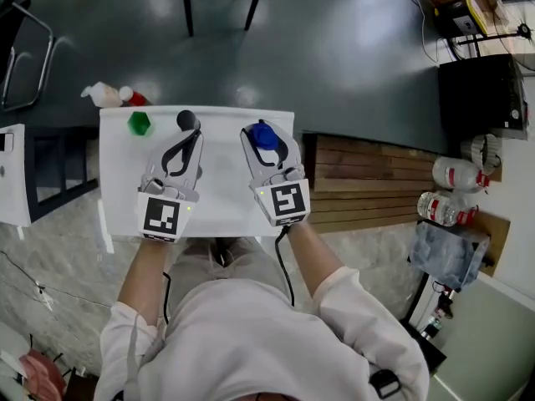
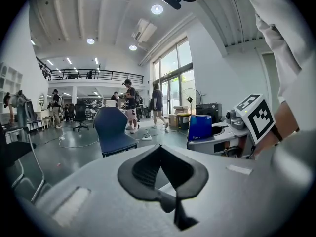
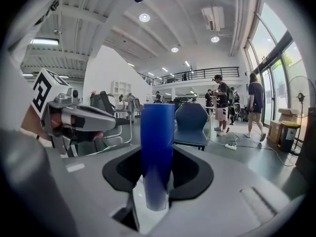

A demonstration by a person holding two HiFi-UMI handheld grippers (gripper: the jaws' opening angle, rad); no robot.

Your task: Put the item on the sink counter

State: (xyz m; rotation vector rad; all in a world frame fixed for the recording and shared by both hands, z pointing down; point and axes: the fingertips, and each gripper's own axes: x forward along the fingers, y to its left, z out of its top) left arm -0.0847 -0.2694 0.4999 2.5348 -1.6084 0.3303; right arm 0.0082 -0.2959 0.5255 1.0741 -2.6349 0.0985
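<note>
Mid-carry, the right gripper [image 1: 267,143] clamps the blue cup [image 1: 264,134] in its fingers over the bench [image 1: 226,192] near its far edge, while the left gripper [image 1: 186,130] has its fingers closed on nothing; next the cup likely needs lowering upright and releasing.

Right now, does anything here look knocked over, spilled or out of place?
A white bottle and a small red thing seem to lie on their sides on the dark floor, just past the far left corner of the white table. Nothing looks spilled or broken.
</note>
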